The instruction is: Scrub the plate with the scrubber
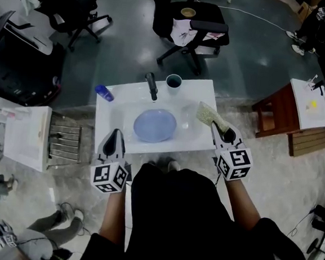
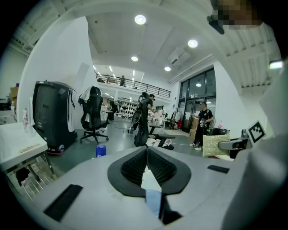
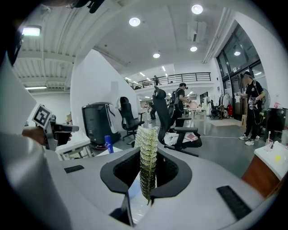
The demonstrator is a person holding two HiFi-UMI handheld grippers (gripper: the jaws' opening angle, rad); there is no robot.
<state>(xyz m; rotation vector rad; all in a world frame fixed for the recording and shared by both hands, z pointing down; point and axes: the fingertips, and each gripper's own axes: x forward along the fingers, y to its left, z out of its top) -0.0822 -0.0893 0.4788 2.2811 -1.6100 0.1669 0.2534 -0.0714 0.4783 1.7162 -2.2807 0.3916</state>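
Right gripper (image 1: 225, 135) is pinching the yellow-green scrubber (image 1: 210, 116), which stands on edge between its jaws, over the right side of the white sink (image 1: 109, 122). The blue plate (image 1: 155, 125) lies flat in the middle of the basin, left of the scrubber and apart from it (the dark faucet (image 1: 151, 86) and a cup (image 1: 173, 82) are at the back rim). Left gripper (image 1: 115, 143) is at the sink's front-left edge, its jaws pressed together on nothing.
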